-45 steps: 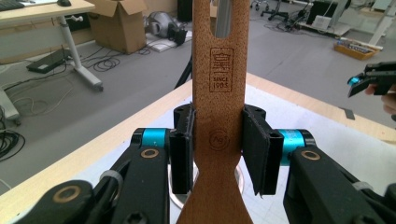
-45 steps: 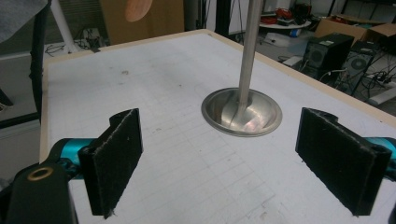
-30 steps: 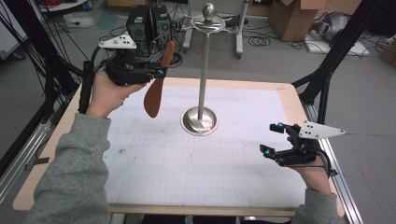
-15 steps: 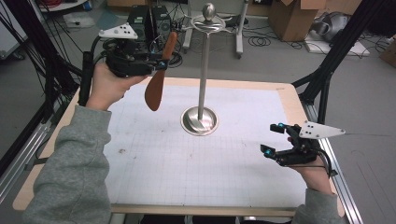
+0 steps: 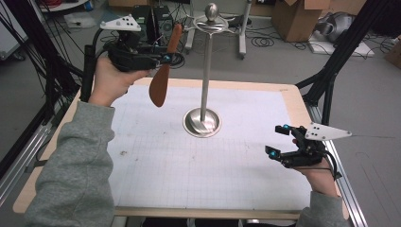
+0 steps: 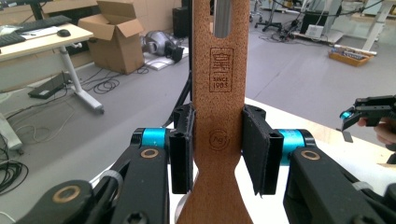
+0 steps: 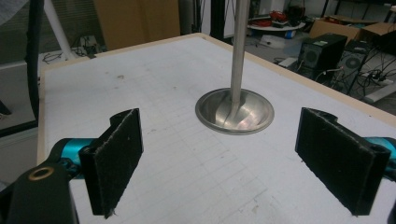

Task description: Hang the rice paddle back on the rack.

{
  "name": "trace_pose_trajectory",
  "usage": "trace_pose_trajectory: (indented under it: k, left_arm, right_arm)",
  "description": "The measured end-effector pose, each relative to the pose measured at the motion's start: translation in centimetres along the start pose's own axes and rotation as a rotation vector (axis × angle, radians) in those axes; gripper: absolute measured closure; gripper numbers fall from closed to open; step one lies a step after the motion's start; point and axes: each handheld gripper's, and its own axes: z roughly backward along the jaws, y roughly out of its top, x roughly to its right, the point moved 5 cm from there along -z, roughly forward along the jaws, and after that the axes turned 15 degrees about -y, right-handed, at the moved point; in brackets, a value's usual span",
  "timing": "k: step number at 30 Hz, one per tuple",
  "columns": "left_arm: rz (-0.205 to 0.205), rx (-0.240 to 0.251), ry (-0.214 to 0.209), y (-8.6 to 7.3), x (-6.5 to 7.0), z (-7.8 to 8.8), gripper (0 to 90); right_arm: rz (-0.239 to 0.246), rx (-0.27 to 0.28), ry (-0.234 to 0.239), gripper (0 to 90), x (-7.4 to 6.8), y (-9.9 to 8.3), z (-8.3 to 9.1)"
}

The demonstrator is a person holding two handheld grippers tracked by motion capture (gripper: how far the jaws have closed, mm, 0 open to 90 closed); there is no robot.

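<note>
while the stamp faces the left gripper view, these lines hold:
spatula: a brown wooden spatula (image 5: 163,71) is lifted above the worktop (image 5: 189,161) at about 11 o'clock in the high view, blade hanging down, handle tilted up toward 1 o'clock.
writing: on the spatula (image 6: 219,116) a burnt-in box reads "since 1985" under a small emblem too fine to read; below it sits a round mark with letters i cannot make out.
left gripper: the left gripper (image 5: 163,59) has its fingers (image 6: 183,140) clamped on the narrow neck of the spatula, one pad on each edge.
right gripper: the right gripper (image 5: 279,142) rests low at about 4 o'clock on the worktop, well apart from the spatula; its fingers (image 7: 116,158) stand wide apart with nothing between them.
stand: a steel stand (image 5: 204,85) with a round base and a ball top rises near the middle of the worktop, just beside the spatula at its 3 o'clock.
worktop: white gridded mat, pale wooden rim.
</note>
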Motion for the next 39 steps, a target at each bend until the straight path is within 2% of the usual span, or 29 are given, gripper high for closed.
trace_pose_trajectory:
  k: [21,26,39]
  left_arm:
    - [0.001,0.025,-0.009,0.9,-0.4,-0.9,65.5]
    - [0.000,0.020,-0.016,1.0,-0.4,-1.2,65.5]
    - [-0.003,0.006,-0.014,0.8,-0.6,-1.8,65.5]
  right_arm:
    - [-0.010,0.008,-0.006,13.9,0.4,-0.1,0.3]
    - [-0.012,0.020,-0.012,13.9,0.5,0.0,0.6]
    - [-0.011,0.012,-0.008,13.9,0.5,-0.1,0.5]
